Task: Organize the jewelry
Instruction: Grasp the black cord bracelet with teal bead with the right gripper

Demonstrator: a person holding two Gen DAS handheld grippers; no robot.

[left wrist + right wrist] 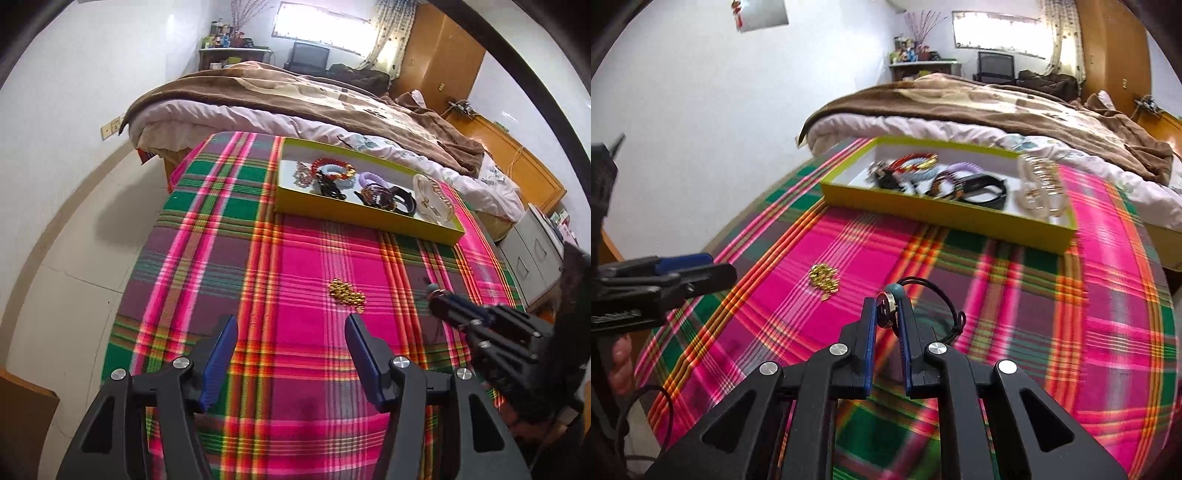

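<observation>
On a plaid cloth lies a gold bead bracelet (346,296) (823,277). My left gripper (291,323) stands open just short of it, nothing between its blue pads. My right gripper (887,300) is shut on a round silver pendant (885,309) with a teal bead and a black cord (938,295) that trails to the right; in the left wrist view this gripper (434,293) sits at the right. A yellow-green tray (362,218) (945,216) at the far side holds several bracelets, hair ties and a black band.
The cloth covers a small table (221,221) that stands against a bed (295,99) with a brown blanket. White floor lies to the left, grey drawers (532,258) to the right. A hand (622,363) holds the left gripper's handle.
</observation>
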